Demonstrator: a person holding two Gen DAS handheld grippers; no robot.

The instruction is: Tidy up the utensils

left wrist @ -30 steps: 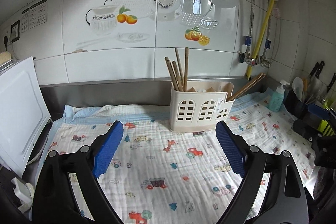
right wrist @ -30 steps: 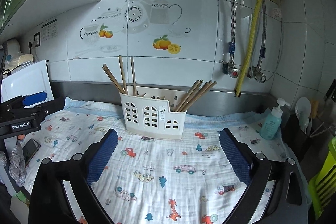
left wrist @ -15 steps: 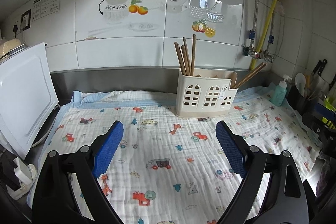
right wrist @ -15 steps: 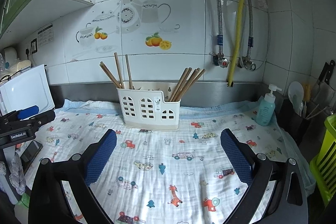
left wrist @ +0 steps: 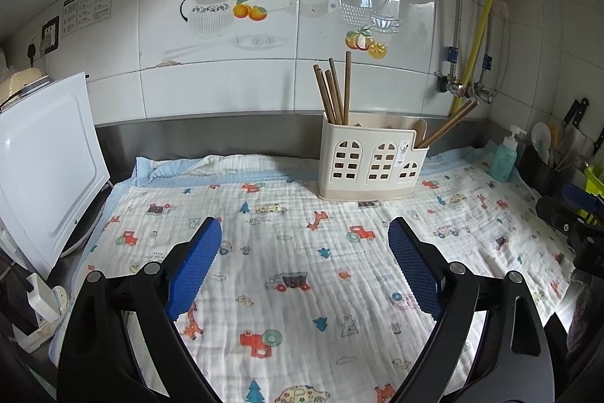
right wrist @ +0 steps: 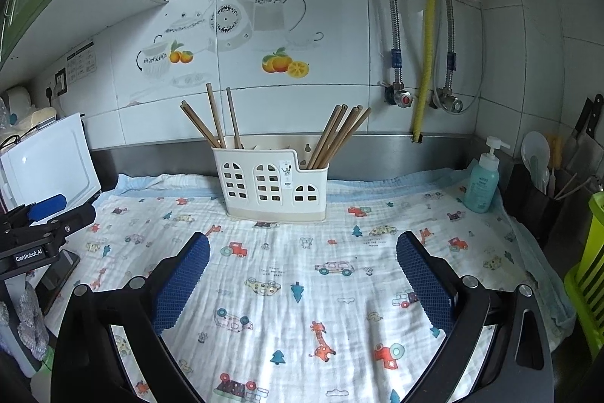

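Note:
A cream utensil holder (left wrist: 372,159) (right wrist: 271,180) with arched cut-outs stands on the printed cloth by the back wall. Several brown chopsticks (left wrist: 334,93) (right wrist: 217,119) stand in its left compartment and several more (left wrist: 447,123) (right wrist: 338,135) lean right from its low right compartment. My left gripper (left wrist: 305,244) is open and empty, well in front of the holder and left of it. My right gripper (right wrist: 302,261) is open and empty, in front of the holder. Each gripper shows at the edge of the other's view (left wrist: 581,214) (right wrist: 45,218).
A cartoon-print cloth (left wrist: 302,270) (right wrist: 339,270) covers the counter. A white board (left wrist: 45,161) (right wrist: 49,157) leans at the left. A teal soap bottle (left wrist: 504,159) (right wrist: 483,180), a dark caddy with spoons (right wrist: 540,191) and a green rack (right wrist: 589,274) stand at the right.
Both grippers have pulled back from the holder, which now looks smaller and farther. Both stay open and empty. The chopsticks have not moved.

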